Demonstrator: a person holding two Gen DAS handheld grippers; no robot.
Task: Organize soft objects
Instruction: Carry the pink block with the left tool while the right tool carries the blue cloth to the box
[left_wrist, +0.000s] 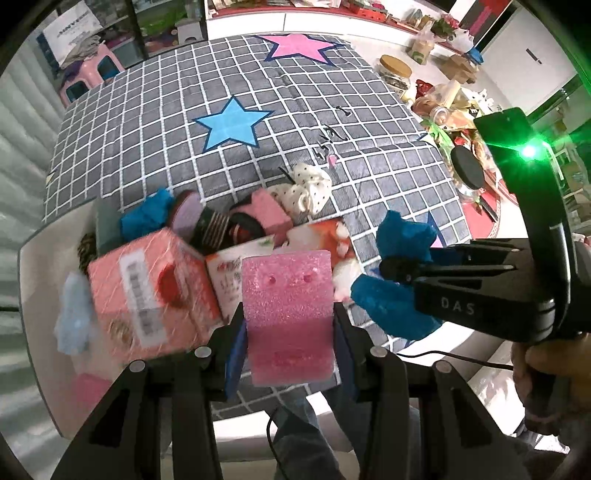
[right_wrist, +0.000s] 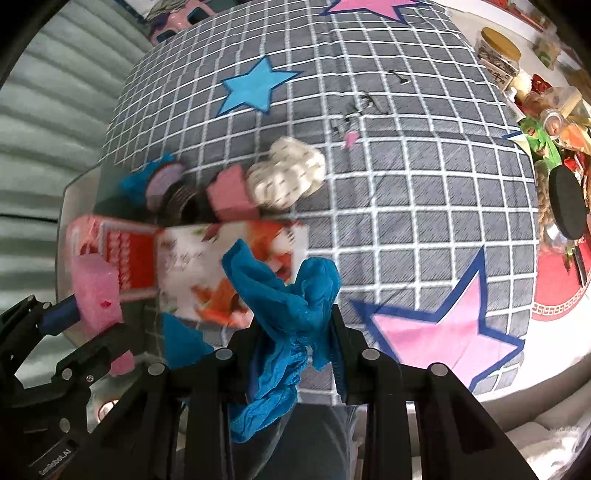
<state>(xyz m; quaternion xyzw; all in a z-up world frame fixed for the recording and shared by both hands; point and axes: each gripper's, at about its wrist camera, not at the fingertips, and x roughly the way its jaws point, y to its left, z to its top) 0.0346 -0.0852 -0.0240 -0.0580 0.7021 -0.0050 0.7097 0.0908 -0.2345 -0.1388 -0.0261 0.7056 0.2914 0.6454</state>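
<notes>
"DAS" is showing in pale letters on the right gripper (left_wrist: 384, 271) body, left wrist view. "GenRobot.AI" is reading on the left gripper (right_wrist: 99, 306) housing, right wrist view. Pink pkg (left_wrist: 147, 291) barcode label + tissue pack (left_wrist: 229, 280) print are blurring out, unreadable.

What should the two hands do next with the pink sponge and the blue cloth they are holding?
Probably carry the pink sponge, clamped in the left gripper, over to the pile of soft items and drop it there. The right gripper holds the blue cloth and could follow.
</notes>
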